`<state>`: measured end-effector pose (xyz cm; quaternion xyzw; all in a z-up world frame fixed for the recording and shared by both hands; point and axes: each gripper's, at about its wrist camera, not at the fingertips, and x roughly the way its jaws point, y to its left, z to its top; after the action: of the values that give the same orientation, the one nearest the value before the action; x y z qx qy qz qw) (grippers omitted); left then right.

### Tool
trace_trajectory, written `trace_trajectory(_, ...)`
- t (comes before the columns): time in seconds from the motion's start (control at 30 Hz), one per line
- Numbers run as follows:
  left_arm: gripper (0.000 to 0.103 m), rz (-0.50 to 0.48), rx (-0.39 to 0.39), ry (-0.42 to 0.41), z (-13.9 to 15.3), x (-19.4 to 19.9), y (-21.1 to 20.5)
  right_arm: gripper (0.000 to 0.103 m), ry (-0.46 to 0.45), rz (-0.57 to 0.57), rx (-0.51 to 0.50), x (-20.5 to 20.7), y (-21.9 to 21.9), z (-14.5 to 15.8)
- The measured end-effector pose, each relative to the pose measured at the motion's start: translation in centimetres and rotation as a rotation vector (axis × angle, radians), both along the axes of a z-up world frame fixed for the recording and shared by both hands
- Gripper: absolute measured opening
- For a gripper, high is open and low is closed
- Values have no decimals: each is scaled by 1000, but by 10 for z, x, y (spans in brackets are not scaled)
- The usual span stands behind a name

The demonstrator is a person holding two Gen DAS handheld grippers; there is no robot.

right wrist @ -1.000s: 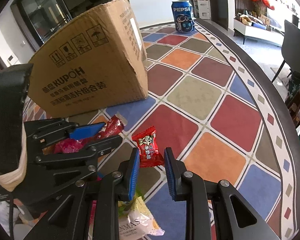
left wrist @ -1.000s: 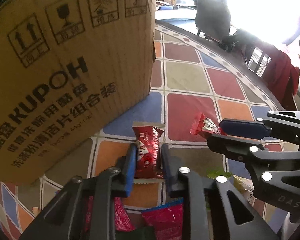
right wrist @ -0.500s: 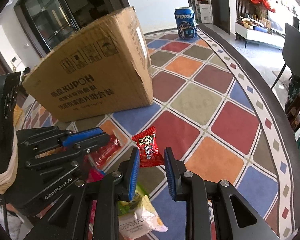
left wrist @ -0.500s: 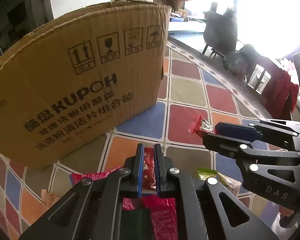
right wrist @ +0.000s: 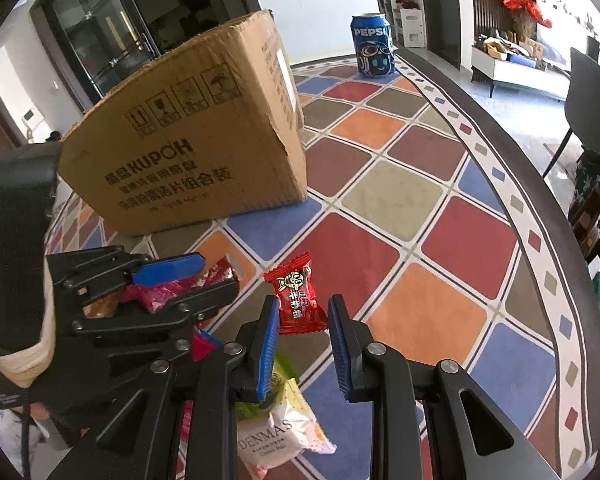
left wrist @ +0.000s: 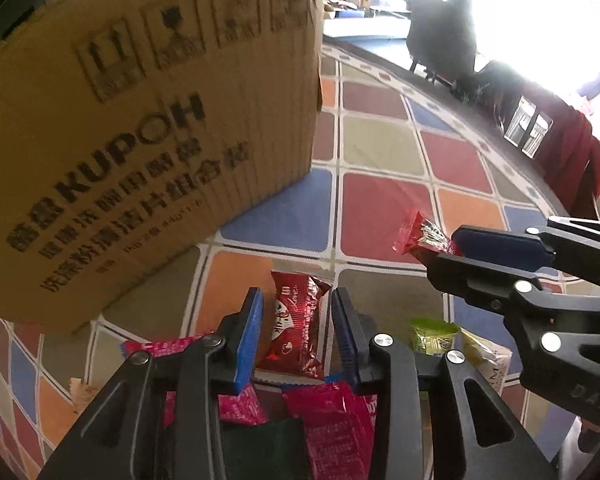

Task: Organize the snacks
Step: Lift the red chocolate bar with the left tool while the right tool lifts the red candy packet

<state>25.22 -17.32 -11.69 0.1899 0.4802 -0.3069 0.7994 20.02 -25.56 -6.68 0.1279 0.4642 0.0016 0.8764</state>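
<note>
My left gripper [left wrist: 297, 322] is open, its blue pads on either side of a dark red snack packet [left wrist: 296, 328] that lies on the tablecloth. It also shows in the right wrist view [right wrist: 180, 276]. My right gripper [right wrist: 303, 330] holds a small red candy packet [right wrist: 298, 300] between its pads; the same packet shows in the left wrist view [left wrist: 420, 236]. The brown KUPOH cardboard box [right wrist: 196, 132] stands just behind, and fills the left of the left wrist view [left wrist: 140, 140].
More snack packets lie under the grippers: pink and red ones [left wrist: 332, 412], a green one [left wrist: 432, 336], a white DENMAS pack [right wrist: 280, 436]. A Pepsi can [right wrist: 372, 46] stands at the far table edge. The round table has a chequered cloth [right wrist: 400, 196]; chairs stand beyond the rim.
My left gripper was shut on the dark red packet half a second ago; now its jaws are open and the packet lies on the cloth. The right gripper has stayed put with its candy.
</note>
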Motion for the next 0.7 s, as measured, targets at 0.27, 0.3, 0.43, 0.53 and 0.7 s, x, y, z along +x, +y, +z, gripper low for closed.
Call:
trace_trajectory(0.27, 22, 33, -36, -2, 6, -2, 9, 26, 12, -3, 5, 2, 0, -5)
trace_trajectory(0.3, 22, 37, -43, -4, 8, -3, 11, 26, 10, -2, 5, 1, 0, -4)
trace_trajectory(0.43, 22, 70, -77, -17, 23, -7, 21, 26, -4, 0, 7, -1, 0, 1)
trace_trajectory(0.53, 22, 85, -99, -38, 36, -10, 30, 26, -22, 2, 8, -3, 1, 8)
trace_trajectory(0.7, 22, 102, -126, -80, 59, -18, 34, 26, -62, 10, 8, -7, 4, 24)
